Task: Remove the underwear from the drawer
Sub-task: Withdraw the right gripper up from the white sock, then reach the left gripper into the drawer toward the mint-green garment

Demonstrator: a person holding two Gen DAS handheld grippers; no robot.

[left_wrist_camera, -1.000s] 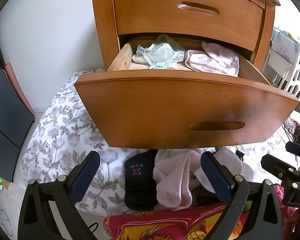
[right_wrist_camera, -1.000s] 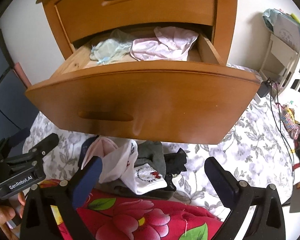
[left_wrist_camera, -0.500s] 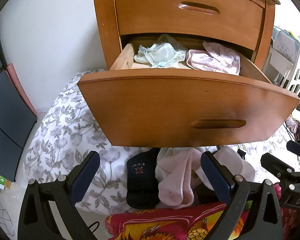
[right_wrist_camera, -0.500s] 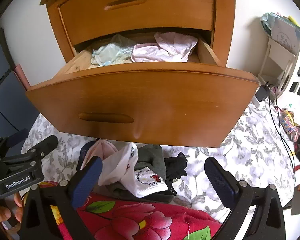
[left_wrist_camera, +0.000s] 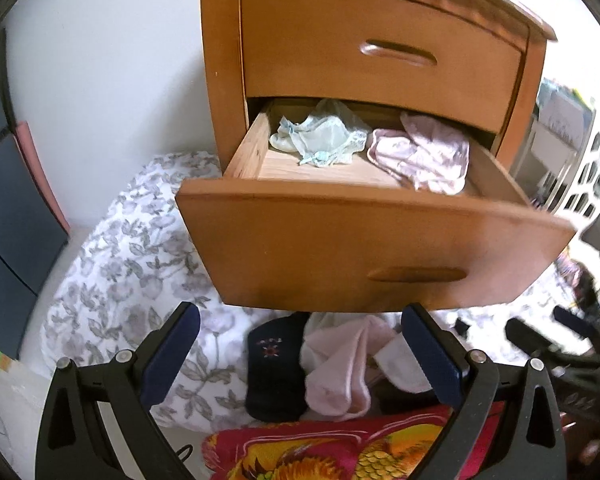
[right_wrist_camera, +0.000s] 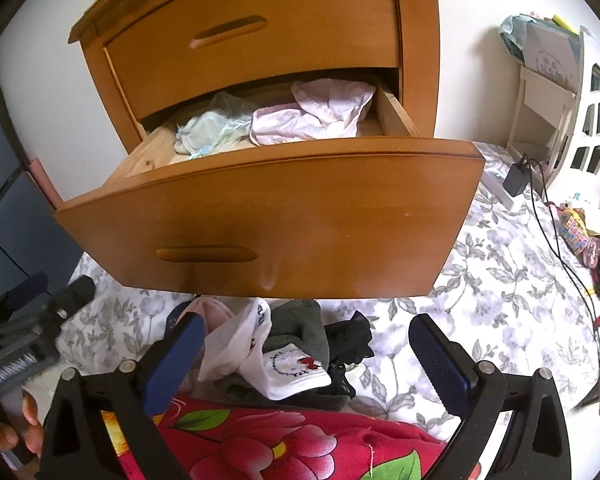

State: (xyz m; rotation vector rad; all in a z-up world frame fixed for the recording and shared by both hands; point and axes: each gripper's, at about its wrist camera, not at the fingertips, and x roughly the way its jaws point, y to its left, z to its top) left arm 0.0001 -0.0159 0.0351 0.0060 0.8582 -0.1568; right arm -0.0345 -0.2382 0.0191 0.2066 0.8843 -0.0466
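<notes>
inside curved wooden drawer (left_wrist_camera: pixel 380 240): crumpled lacy mint underwear (left_wrist_camera: pixel 320 140)

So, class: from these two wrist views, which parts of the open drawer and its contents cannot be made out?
- Back of the open drawer: both views, hidden under the closed top drawer.
- Underside of the pink underwear and the mint underwear: crumpled folds.
- Clothes pile on the bed: partly behind the drawer front.

Soft, even daylight fills both views, brightest at the right. Fisheye bending curves the drawer front (left_wrist_camera: pixel 380 248) and darkens corners. The left wrist view shows motion blur.
</notes>
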